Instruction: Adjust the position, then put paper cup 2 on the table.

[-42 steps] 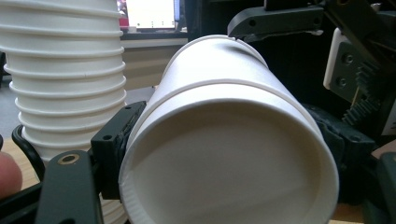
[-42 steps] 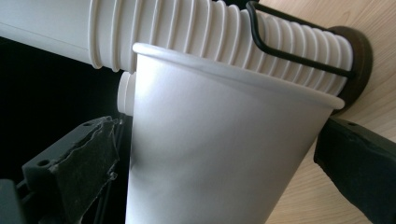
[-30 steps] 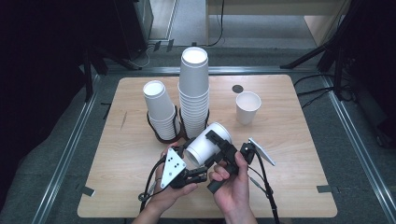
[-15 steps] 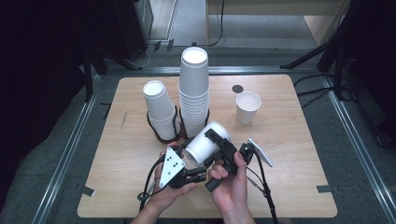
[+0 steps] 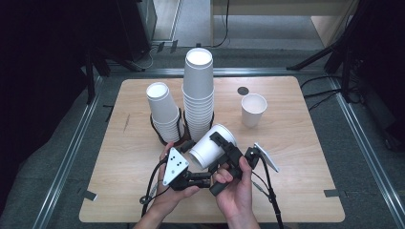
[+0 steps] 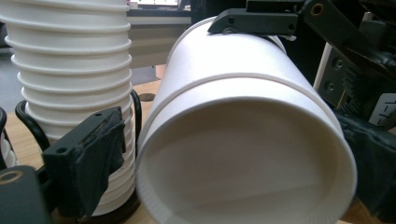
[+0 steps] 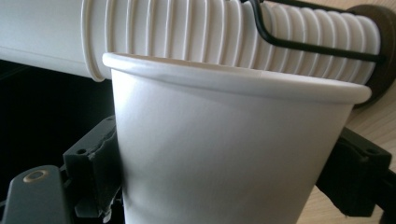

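A white paper cup (image 5: 210, 145) lies on its side above the table, between my two grippers. My right gripper (image 5: 220, 145) is shut on the cup (image 7: 224, 149): its pads (image 7: 100, 172) press the wall from both sides, and its jaws have just been closing. My left gripper (image 5: 190, 155) sits at the cup's open mouth (image 6: 243, 154). Its jaws have just been opening and now stand open, with one finger (image 6: 93, 158) beside the rim and apart from it. The other finger is hidden behind the cup.
A tall stack of cups (image 5: 198, 95) and a shorter stack (image 5: 165, 112) stand in black wire holders just behind the grippers. A single upright cup (image 5: 253, 109) and a small dark disc (image 5: 243, 90) sit at the back right. Cables trail toward the table's front edge (image 5: 215, 220).
Both hands and the cup stay where they were; the high view shows no clear difference.
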A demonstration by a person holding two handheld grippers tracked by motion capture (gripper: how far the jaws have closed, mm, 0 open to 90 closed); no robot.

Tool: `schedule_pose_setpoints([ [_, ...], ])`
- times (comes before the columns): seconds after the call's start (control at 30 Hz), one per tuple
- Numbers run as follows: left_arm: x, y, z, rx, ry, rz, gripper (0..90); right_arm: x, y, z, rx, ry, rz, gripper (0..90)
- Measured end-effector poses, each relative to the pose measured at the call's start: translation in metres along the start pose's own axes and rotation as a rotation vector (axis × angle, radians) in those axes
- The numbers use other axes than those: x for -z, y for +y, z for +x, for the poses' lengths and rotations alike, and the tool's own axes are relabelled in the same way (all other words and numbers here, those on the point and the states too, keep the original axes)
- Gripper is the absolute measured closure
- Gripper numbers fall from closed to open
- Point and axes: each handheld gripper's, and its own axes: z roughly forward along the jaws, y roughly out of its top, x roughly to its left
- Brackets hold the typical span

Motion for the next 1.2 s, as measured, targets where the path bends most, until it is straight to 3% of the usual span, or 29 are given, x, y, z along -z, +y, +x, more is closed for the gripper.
schedule_pose_setpoints([
  [0.4,0.003,0.002,0.003,0.006,-0.008,0.002,2.4,0.005,0.011,0.001,0.009,0.008,-0.052,13.4],
  [0.8,0.002,0.000,0.000,-0.005,-0.031,0.021,2.4,0.012,0.029,0.004,0.064,0.005,-0.126,13.4],
  [1.0,0.001,-0.001,0.000,-0.004,-0.039,0.031,2.4,0.017,0.038,0.010,0.107,0.033,-0.139,13.4],
  [1.2,0.000,-0.001,0.001,-0.005,-0.040,0.042,2.4,0.022,0.042,0.018,0.218,0.017,-0.168,13.5],
])
